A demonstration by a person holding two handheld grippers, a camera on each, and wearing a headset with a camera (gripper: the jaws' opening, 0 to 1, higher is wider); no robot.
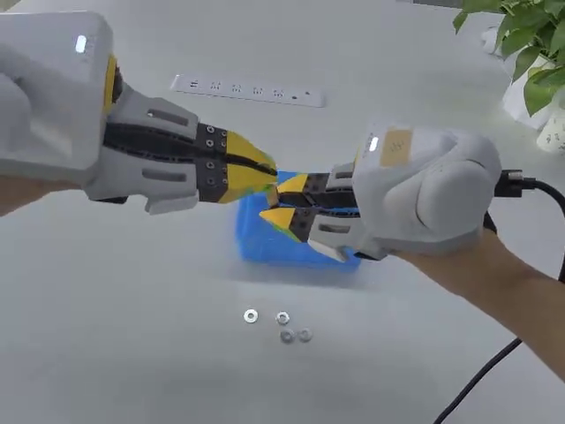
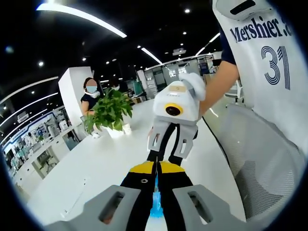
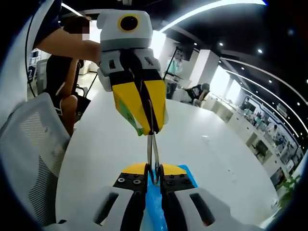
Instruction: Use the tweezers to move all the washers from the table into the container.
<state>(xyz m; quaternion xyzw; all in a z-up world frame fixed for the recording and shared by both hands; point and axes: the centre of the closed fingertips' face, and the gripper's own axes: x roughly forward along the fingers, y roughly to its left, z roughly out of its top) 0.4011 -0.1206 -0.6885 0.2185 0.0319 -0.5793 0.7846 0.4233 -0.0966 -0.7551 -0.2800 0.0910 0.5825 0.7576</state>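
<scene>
White table point(image 1: 132, 353) carries four shiny washers point(image 1: 282, 318); left claw point(image 1: 267, 172) and right claw point(image 1: 284, 201) pinch tweezers point(image 3: 150, 144).

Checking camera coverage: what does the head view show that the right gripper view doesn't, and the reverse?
Head view: four washers on the table, near the container. Right gripper view: tweezers running from the left gripper's shut jaws into the right gripper's, and a mesh chair. Both: the blue container and the left gripper.
</scene>
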